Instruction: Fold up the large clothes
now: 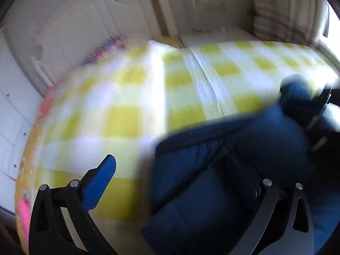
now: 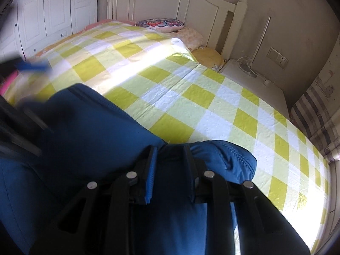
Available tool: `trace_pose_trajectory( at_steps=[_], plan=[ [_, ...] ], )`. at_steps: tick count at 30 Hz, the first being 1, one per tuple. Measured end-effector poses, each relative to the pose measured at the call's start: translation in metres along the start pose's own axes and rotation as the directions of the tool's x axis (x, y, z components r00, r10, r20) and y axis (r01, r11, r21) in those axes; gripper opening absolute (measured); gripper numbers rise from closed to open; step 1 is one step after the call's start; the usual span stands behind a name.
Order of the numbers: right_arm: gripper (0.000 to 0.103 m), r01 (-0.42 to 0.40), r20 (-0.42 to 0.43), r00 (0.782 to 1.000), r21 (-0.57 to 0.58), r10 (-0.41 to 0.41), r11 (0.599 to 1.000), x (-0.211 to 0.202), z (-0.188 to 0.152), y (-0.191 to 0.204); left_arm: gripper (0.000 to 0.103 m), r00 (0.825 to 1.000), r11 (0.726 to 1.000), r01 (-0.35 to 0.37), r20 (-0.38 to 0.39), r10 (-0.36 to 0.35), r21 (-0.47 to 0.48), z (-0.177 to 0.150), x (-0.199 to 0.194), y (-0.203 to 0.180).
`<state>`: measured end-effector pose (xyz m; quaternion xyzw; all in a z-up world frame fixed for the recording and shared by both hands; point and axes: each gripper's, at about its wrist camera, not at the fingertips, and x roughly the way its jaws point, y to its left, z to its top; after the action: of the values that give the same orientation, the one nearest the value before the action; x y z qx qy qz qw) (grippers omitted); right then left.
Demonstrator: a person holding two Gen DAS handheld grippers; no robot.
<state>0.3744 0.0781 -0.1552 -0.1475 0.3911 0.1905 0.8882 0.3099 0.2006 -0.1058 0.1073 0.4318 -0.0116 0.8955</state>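
On the yellow-checked bed cover (image 2: 191, 97), my right gripper (image 2: 170, 165) clamps a fold of the blue jacket (image 2: 89, 127), my left gripper (image 1: 176, 170) gapes wide, and no writing is legible.

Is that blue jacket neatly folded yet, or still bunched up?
Still bunched up. The blue jacket lies in a rumpled heap on the checked bedspread, one puffy fold pinched in the right gripper.

Setting: home bedroom. Bed with white panelled wooden headboard (image 2: 170, 2), covered by yellow-and-white checked plastic sheet (image 2: 191, 97). Patterned pillows (image 2: 161, 24) at its head. White panelled wardrobe doors (image 2: 51, 10) beside it; white bedside cabinet (image 2: 255, 85), wall socket (image 2: 278, 58).
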Motion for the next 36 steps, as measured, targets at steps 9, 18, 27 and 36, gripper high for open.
trace_pose_trajectory(
  at_steps=[9,18,27,36],
  plan=[
    [0.039,-0.015,0.079,0.997,-0.062,0.02,0.998,-0.048,0.023,0.018,0.099,0.998,0.994,0.052,0.05,-0.047,-0.1,-0.016,0.001,0.019],
    [0.046,-0.009,-0.01,1.0,-0.037,0.009,0.999,-0.004,-0.003,0.013,0.099,0.992,0.981,0.117,0.061,-0.108,-0.153,-0.024,-0.003,0.035],
    [0.046,-0.007,0.007,1.0,-0.027,0.007,1.0,-0.006,-0.002,0.014,0.099,0.969,0.989,0.089,0.241,-0.059,-0.116,-0.075,-0.144,0.029],
    [0.046,0.003,0.017,1.0,-0.037,-0.002,0.999,-0.037,-0.002,0.019,0.099,0.977,0.984,0.153,0.165,-0.137,-0.087,-0.139,-0.119,-0.007]
  ],
)
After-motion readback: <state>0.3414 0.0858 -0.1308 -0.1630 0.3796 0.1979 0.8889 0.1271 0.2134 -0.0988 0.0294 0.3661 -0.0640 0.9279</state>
